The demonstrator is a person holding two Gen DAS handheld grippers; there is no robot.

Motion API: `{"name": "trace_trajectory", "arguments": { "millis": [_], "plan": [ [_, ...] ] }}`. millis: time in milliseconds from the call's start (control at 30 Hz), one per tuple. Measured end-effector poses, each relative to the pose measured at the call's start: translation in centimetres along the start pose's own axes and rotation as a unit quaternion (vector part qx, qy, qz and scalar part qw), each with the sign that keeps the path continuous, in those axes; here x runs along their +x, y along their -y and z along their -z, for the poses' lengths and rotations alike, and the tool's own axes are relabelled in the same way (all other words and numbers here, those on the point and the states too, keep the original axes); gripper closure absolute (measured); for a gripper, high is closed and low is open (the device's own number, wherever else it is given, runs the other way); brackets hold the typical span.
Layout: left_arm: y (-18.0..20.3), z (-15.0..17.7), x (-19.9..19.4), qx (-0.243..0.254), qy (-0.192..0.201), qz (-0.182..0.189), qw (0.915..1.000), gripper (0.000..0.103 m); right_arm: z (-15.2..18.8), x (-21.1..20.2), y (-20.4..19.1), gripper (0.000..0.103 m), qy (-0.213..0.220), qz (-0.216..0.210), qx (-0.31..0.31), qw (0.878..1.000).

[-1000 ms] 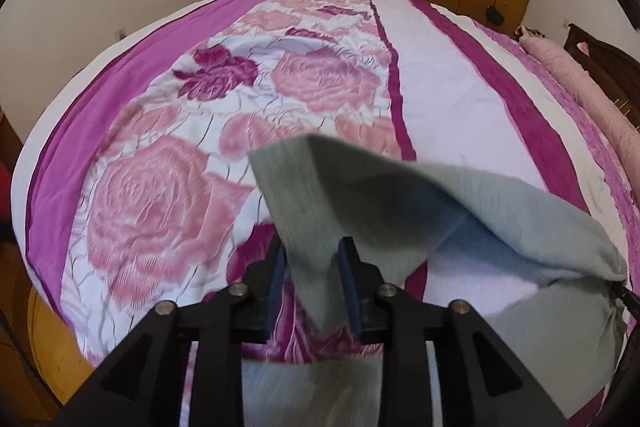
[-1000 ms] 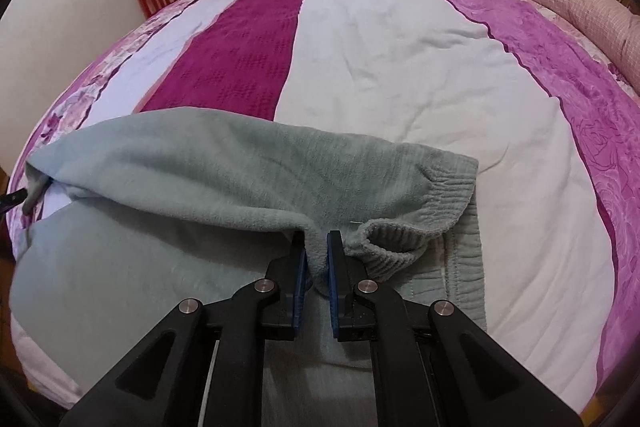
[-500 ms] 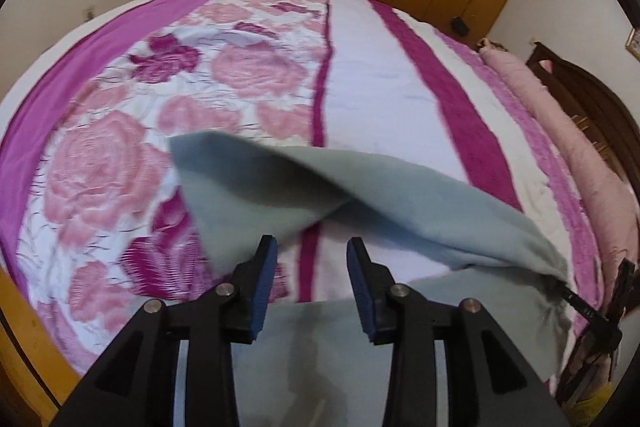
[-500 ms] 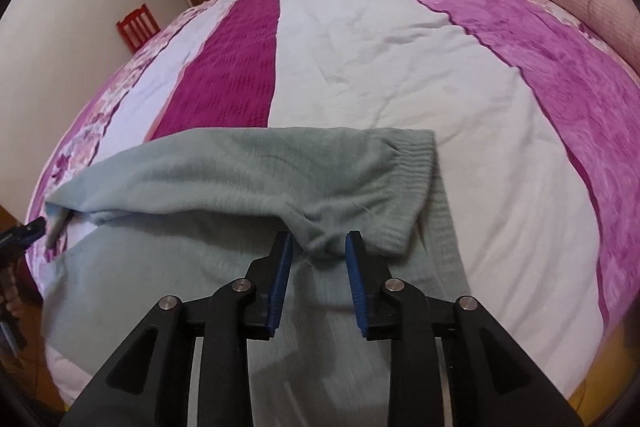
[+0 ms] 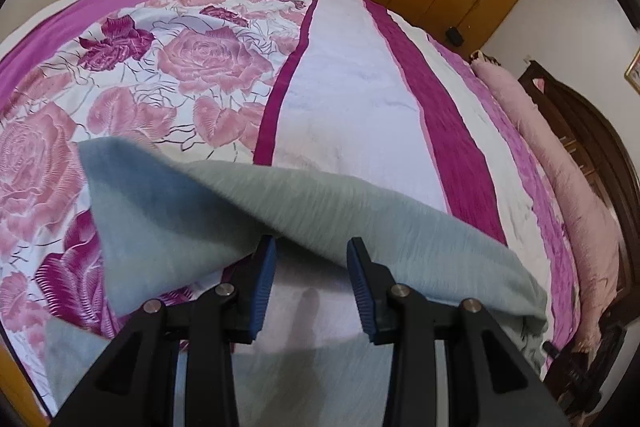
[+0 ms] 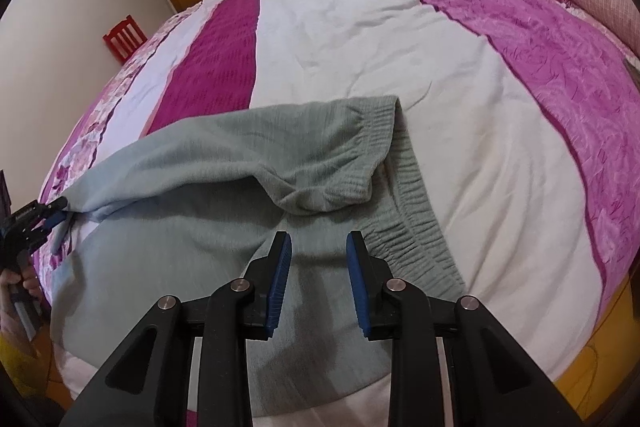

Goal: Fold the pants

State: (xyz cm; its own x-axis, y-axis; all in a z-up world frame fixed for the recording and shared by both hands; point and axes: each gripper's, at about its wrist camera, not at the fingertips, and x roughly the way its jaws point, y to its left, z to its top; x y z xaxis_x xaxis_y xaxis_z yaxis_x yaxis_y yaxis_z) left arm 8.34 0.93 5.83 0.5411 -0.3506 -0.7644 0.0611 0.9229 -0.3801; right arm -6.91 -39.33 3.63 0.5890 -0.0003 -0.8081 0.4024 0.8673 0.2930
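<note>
I am seeing the grey pants point(image 6: 240, 163) lying on the bed point(image 6: 460, 75), near its front edge — one layer is folded over the other, with the ribbed waistband point(image 6: 404, 203) at about 1 o'clock from my right gripper point(image 6: 316, 267). Its jaws are standing wide, gripping nothing, just above the cloth. My left gripper point(image 5: 310, 275) is also gaping wide and empty — the folded edge of the pants point(image 5: 320, 211) is draping just beyond its fingertips at 12 o'clock.
</note>
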Motion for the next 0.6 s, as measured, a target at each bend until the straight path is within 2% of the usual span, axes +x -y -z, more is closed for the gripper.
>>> {"name": "trace_trajectory", "arguments": {
  "millis": [200, 333, 433, 600],
  "plan": [
    [0.4, -0.6, 1.2, -0.004, -0.004, 0.001, 1.0000, 0.065, 0.0, 0.5, 0.4, 0.074, -0.008, -0.011, 0.035, 0.999],
    [0.6, -0.6, 2.0, -0.001, -0.007, -0.001, 1.0000, 0.065, -0.6, 0.6, 1.6, 0.068, -0.009, -0.058, 0.102, 0.993],
    [0.6, -0.6, 2.4, -0.002, -0.009, -0.002, 1.0000, 0.065, -1.0, 1.3, 2.7, 0.067, -0.015, -0.103, 0.171, 0.980],
    [0.4, -0.6, 2.8, -0.005, -0.011, -0.001, 0.9999, 0.065, -1.4, 3.1, 4.1, 0.066, -0.020, -0.140, 0.278, 0.950]
  ]
}}
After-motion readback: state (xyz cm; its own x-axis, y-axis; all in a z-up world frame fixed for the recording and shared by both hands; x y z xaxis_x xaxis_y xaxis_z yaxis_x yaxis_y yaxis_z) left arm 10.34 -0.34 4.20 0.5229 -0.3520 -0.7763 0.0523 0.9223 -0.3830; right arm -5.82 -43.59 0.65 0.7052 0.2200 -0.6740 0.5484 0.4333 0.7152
